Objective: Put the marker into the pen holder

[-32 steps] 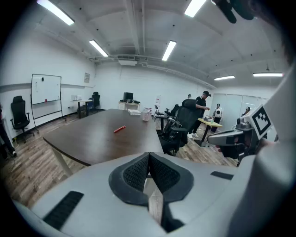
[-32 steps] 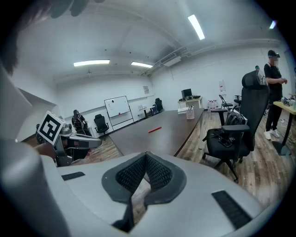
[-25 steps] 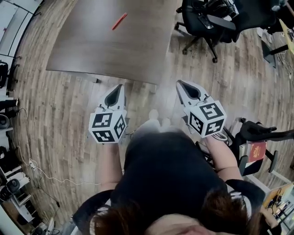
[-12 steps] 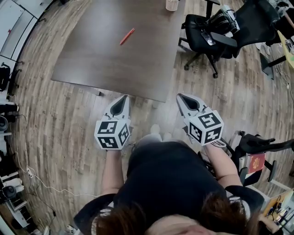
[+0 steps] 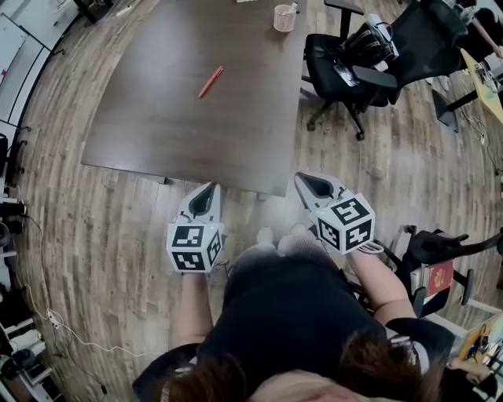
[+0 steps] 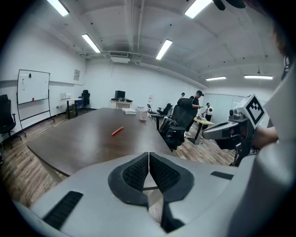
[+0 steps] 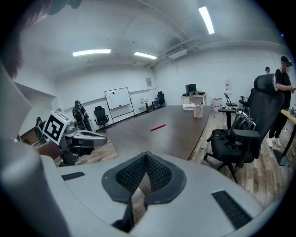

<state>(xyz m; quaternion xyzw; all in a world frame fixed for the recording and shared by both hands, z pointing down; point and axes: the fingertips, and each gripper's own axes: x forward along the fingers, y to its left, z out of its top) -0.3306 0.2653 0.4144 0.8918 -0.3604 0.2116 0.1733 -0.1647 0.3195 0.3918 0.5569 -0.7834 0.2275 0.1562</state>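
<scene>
1. L gripper point(image 5: 206, 191): you're holding it low over the wood floor point(image 5: 94, 228), just short of the table's near edge. In the left gripper view the jaws are pressing together, pads touching, w/ nothing btwn them point(image 6: 149, 159). The marker-cube end is pointing back toward you.

2. Marker point(image 5: 211, 82): red, lying flat on the tabletop around mid-table, slanting. It's sitting well apart from both grippers and well apart from the pen holder. It's showing ahead of the jaws in both gripper views point(image 6: 117, 131) point(image 7: 157, 127).

3. Table point(image 5: 157, 118): dark brown top, large, stretching away from you.

4. Pen holder point(image 5: 284, 17): pale pinkish cup, standing upright at the table's far end near the R edge. Something is sticking out of its top; too small to tell what.

5. R gripper point(image 5: 305, 180): you're holding it beside the table's near R corner, also over the floor. In the right gripper view the jaws are closing tip to tip, gripping nothing point(image 7: 146, 157).

6. Office chair point(image 5: 346, 59): black, standing on the floor just R of the table, w/ dark items lying on the seat.
</scene>
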